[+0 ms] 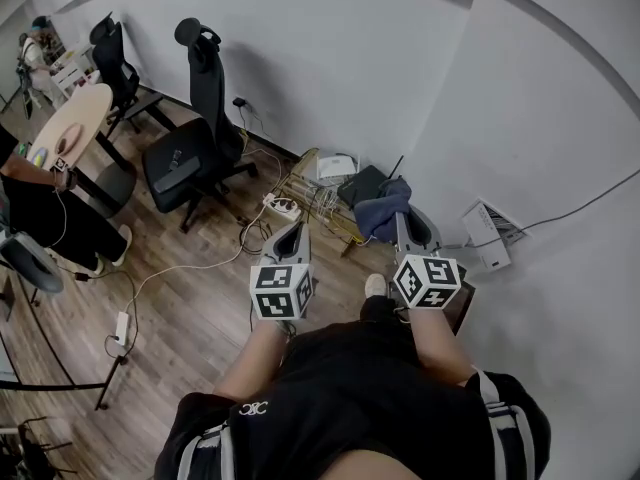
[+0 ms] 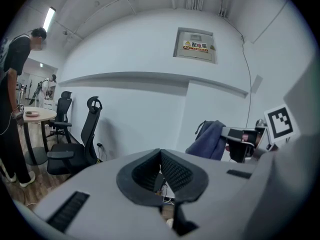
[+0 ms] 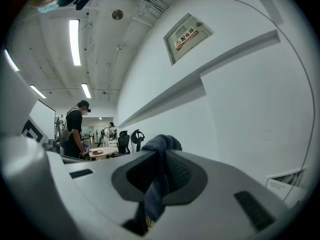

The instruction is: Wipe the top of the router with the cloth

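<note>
Two grippers are sticking out ahead of us in the head view. The left gripper [image 1: 292,228] is showing its fingers [image 2: 176,171] pressed together on nothing. The right gripper [image 1: 402,216] is clamping the blue cloth [image 1: 383,211], whose bunched top is rising above the fingers [image 3: 181,171] while its tail is hanging down between them in the right gripper view. The router [image 1: 362,184], which we are taking to be the dark flat box with a thin antenna, is lying low against the white wall just beyond the cloth. The cloth is covering its near edge, so we cannot tell whether the two are touching. A white flat device [image 1: 335,166] is sitting just beside the router, and a wire rack [image 1: 315,203] and a power strip [image 1: 283,206] are crowding the wooden floor [image 1: 180,298] in front of the left gripper. A black office chair [image 1: 190,153] is standing to the left, with a second chair [image 1: 115,53] and a round desk [image 1: 72,118] farther off. A person in black [image 1: 40,213] is standing by the desk, cut off at the frame edge. A white box [image 1: 490,233] is hanging on the right-hand wall. Our own dark shirt is hiding the floor below the grippers.
</note>
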{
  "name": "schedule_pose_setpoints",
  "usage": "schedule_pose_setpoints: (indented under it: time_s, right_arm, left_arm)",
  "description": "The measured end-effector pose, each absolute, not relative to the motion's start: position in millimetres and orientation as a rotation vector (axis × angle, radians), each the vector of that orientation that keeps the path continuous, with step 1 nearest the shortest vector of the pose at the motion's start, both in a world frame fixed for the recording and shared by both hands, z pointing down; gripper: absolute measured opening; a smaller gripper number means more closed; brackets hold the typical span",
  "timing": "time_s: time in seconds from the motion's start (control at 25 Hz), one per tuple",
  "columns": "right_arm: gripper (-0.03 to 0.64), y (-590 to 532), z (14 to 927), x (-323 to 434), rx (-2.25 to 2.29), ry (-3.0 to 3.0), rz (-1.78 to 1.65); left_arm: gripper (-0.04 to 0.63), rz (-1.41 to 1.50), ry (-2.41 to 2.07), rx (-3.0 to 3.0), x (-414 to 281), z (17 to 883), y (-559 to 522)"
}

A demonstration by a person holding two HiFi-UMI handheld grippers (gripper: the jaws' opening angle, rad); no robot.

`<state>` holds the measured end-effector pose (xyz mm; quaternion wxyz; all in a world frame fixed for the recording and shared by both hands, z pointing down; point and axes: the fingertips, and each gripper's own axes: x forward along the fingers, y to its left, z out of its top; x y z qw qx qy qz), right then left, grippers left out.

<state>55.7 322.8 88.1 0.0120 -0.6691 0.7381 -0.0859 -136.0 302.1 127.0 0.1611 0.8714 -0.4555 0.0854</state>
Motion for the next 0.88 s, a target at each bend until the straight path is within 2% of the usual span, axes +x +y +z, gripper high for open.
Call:
schedule_pose_setpoints:
  time_s: [0.32,0.88]
  right_arm:
    - [0.021,274.7,98.7,73.7,-2.035,2.341,-0.267]
    - [0.021,128.8,111.1,164.4,-1.956,2.419,-0.273]
  left_arm:
    - [0.003,0.268,-1.329,2.469,-110.3,137.6,260.4]
    - [0.003,0.316,-1.398,2.448,-14.0,139.9,132.4]
